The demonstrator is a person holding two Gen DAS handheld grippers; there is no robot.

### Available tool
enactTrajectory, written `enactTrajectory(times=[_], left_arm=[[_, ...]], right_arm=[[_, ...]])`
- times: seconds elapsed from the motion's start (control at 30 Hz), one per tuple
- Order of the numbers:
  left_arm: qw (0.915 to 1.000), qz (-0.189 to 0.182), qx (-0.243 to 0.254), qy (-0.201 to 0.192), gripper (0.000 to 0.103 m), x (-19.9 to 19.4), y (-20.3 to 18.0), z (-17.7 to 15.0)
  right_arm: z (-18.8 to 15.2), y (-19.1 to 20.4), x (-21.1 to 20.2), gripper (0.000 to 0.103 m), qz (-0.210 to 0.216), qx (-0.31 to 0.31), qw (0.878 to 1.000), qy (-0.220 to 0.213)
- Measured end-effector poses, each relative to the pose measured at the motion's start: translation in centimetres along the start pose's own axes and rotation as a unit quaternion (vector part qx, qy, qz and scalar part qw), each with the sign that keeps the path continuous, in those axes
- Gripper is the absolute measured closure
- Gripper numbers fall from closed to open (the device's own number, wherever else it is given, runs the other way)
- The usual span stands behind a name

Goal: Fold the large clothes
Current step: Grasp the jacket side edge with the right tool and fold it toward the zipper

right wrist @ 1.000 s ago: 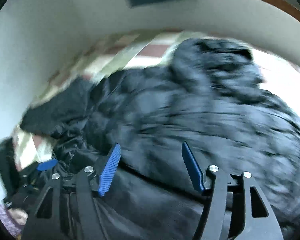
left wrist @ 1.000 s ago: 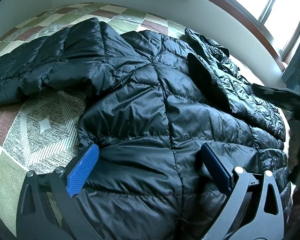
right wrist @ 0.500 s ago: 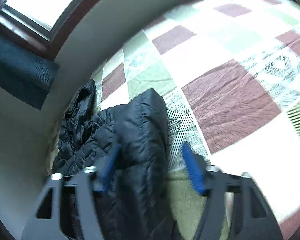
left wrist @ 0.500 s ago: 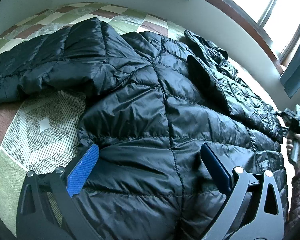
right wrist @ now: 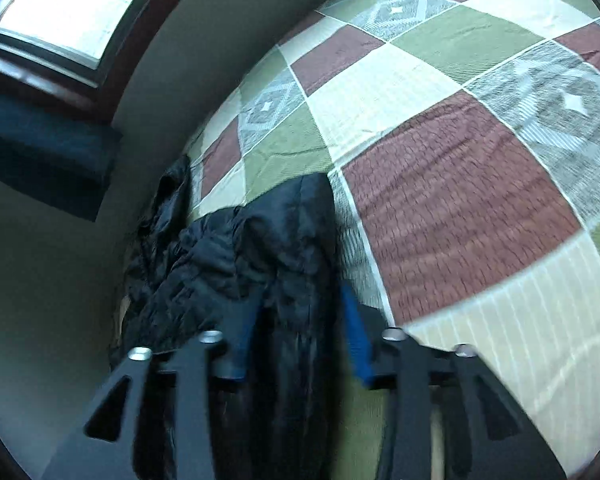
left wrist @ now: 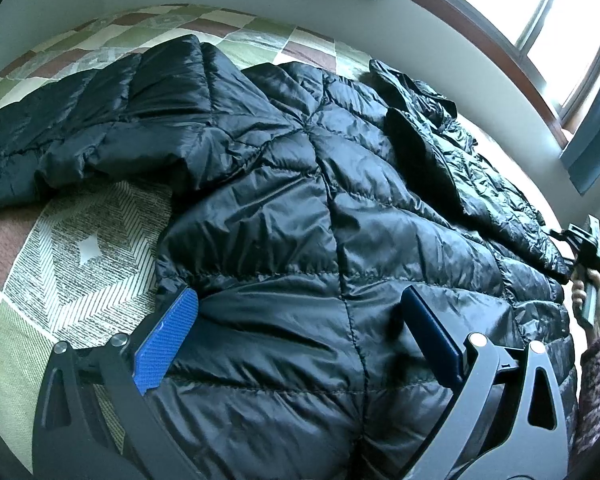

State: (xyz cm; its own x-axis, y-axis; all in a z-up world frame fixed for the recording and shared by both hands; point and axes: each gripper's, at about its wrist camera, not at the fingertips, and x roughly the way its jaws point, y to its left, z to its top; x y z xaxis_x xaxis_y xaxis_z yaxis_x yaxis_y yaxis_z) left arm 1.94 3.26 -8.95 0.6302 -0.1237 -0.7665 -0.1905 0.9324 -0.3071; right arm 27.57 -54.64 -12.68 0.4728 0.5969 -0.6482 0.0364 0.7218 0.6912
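Note:
A black quilted puffer jacket (left wrist: 300, 200) lies spread on a patchwork bedspread (left wrist: 80, 248). One sleeve reaches to the far left and the hood lies toward the window. My left gripper (left wrist: 296, 320) hovers open over the jacket's near hem, its blue pads wide apart. The right gripper (right wrist: 296, 320) has a fold of the jacket (right wrist: 292, 240) filling the gap between its blue pads, both of which touch it; its jaws are opening. In the left wrist view the right gripper (left wrist: 584, 248), held by a hand, sits at the jacket's right edge.
A white wall runs along the bed's far side under a wood-framed window (left wrist: 540, 20) with dark teal curtains (left wrist: 596, 128). A patterned sleeve (left wrist: 596, 380) shows at the right. Bare bedspread (right wrist: 460, 180) stretches to the right of the jacket in the right wrist view.
The right gripper swung from above the jacket's middle to its right edge, rolled over, and now has the edge between its pads. The left gripper and the jacket's body have stayed put.

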Motion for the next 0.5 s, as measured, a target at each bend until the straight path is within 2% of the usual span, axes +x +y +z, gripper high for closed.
enactTrajectory(times=[0.1,0.2,0.23,0.37,0.5], left_arm=[[1.0000,0.001,0.000,0.001,0.002,0.0,-0.1,0.0],[1.0000,0.002,0.001,0.001,0.002,-0.1,-0.1,0.0],[1.0000,0.002,0.001,0.002,0.002,0.0,-0.1,0.0],[1.0000,0.004,0.003,0.001,0.002,0.0,-0.1,0.0],[1.0000,0.003,0.002,0.001,0.002,0.1,-0.1,0.0]], right_arm=[[-1.4,0.0,-0.6,0.049,0.002,-0.009,1.000,0.010],[-2.3,0.0,-0.2,0.063,-0.035,-0.030,0.999,0.011],[-2.4,-0.1,-0.2,0.065,-0.037,-0.029,0.999,0.009],[-2.3,0.3,-1.2,0.065,-0.038,-0.024,0.999,0.002],[-4.2,2.0,-4.4,0.058,-0.029,-0.030,0.998,-0.037]])
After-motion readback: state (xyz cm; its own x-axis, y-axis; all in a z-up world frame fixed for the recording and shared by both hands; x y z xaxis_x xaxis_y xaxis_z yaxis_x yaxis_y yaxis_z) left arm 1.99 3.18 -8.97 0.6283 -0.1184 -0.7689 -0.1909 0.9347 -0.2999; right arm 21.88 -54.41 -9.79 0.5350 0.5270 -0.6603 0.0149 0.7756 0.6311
